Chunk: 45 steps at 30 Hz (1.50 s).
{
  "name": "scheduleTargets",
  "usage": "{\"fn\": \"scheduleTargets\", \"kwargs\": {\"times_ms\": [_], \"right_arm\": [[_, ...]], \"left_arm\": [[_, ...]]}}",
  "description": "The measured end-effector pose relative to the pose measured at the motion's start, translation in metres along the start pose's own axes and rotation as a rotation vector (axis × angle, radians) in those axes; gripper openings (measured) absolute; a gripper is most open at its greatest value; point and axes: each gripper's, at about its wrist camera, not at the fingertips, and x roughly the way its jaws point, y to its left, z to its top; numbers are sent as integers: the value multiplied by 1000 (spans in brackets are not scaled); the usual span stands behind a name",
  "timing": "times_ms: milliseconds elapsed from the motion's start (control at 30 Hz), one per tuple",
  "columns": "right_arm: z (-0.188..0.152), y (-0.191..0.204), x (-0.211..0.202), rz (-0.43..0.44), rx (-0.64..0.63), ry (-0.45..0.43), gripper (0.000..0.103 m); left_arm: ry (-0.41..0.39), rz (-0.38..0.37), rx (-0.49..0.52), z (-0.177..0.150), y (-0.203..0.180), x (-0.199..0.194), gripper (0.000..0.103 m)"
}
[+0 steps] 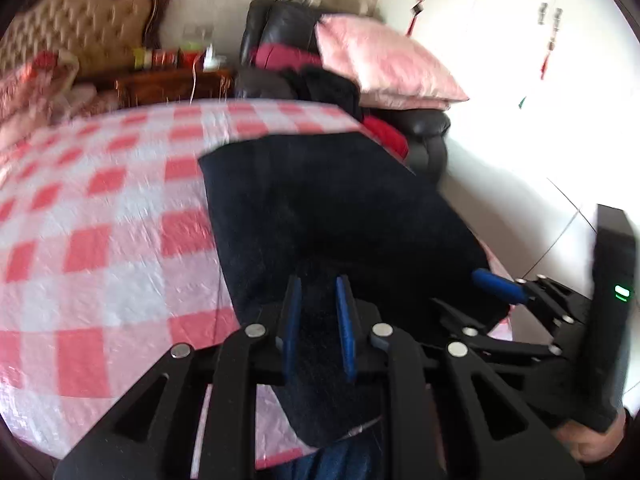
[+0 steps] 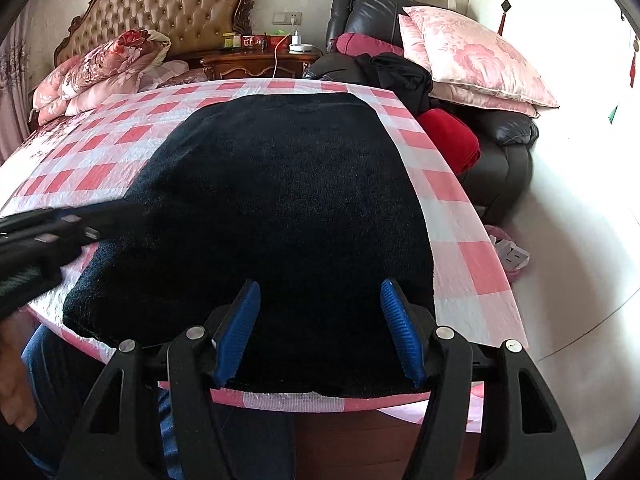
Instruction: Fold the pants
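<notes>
The black fleece pants (image 2: 276, 192) lie folded into a broad block on the red and white checked cover (image 2: 460, 216) of the bed. My right gripper (image 2: 320, 320) is open, its blue pads above the near edge of the pants, holding nothing. My left gripper (image 1: 318, 320) has its blue pads close together on a fold of the pants (image 1: 332, 216) at their near left corner. In the right wrist view the left gripper (image 2: 80, 228) reaches in from the left to the pants' edge. In the left wrist view the right gripper (image 1: 500, 286) shows at the right.
A black leather armchair (image 2: 504, 152) piled with pink pillows (image 2: 472, 56) and red and black clothes stands right of the bed. A wooden nightstand (image 2: 260, 62) and a tufted headboard (image 2: 168, 12) stand at the back. Floral bedding (image 2: 92, 76) lies at the bed's far left.
</notes>
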Motion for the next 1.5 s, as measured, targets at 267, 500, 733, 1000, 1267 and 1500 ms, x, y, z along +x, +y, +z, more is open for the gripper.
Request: {"fn": "scheduleTargets", "kwargs": {"times_ms": [267,500,733,1000,1267,1500], "right_arm": [[-1,-1,0,7,3,-4,61],[-1,-2,0,5,9,-3,61],[11,-16,-10,59,87,-6,60],[50,-46,0,-53,107,-4,61],[50,-62,10,-79,168,21,64],[80,-28,20,-51,69,-6,65]], "left_arm": [[100,44,44,-23,-10,-3,19],[132,41,70,-27,-17,-6,19],[130,45,68,-31,-14,-4,20],[127,32,62,-33,-12,-5,20],[35,50,8,-1,-1,-18,21],[169,47,-119,21,16,39,21]]}}
